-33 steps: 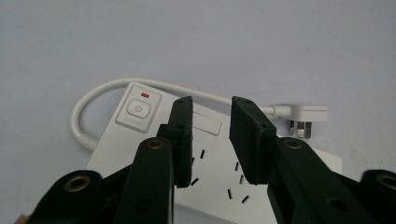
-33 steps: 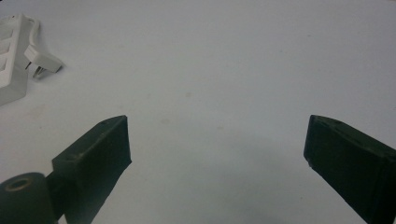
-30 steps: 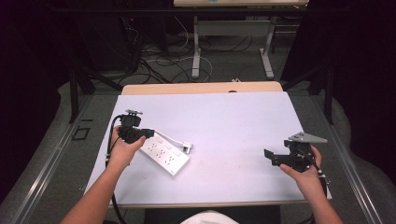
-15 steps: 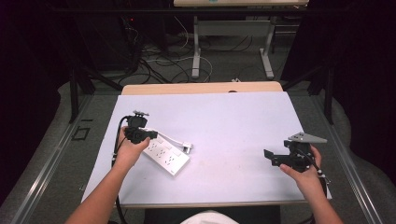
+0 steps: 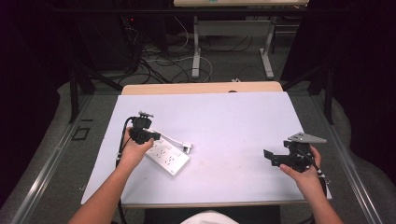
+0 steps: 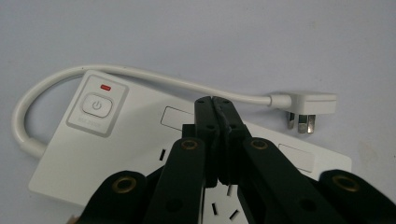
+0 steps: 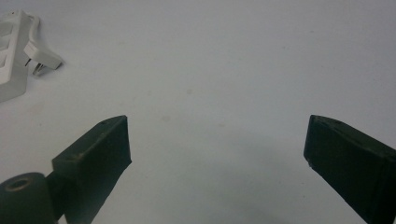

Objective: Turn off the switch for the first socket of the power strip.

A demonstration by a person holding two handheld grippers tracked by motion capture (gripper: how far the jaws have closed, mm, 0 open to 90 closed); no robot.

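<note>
A: From the high view, the power strip [image 5: 164, 156] lies on the left half of the table [image 5: 224, 121], set at a slant, with its short cord looping round to the plug [image 5: 187, 147] just beside its far edge. The left gripper [image 5: 152, 136] hangs over the strip's near-left end; the right gripper [image 5: 270, 157] rests well apart on the right side of the table.

B: And the left gripper view?

A: There the left gripper's [image 6: 215, 100] fingers [image 6: 204, 116] are clenched, pad to pad, with nothing between them. They have just been closing. The tips sit above the strip's [image 6: 121, 154] face, between the switch [image 6: 96, 105] with its red light and the sockets, and the cord [image 6: 154, 77] runs past just beyond them to the plug [image 6: 310, 105].

B: Right gripper view?

A: Its fingers [image 7: 100, 149] are released, wide apart over bare table [image 7: 210, 70], with the strip's [image 7: 11, 56] end and the plug [image 7: 42, 57] far off at the top left.

B: What could go wrong?

A: I'd judge that closed tips can only push. Pressing off the switch's centre could skate them across the smooth plastic, or shove the light strip along the table, since the right gripper steadies nothing. A drift forward could snag the cord and drag the plug.
</note>
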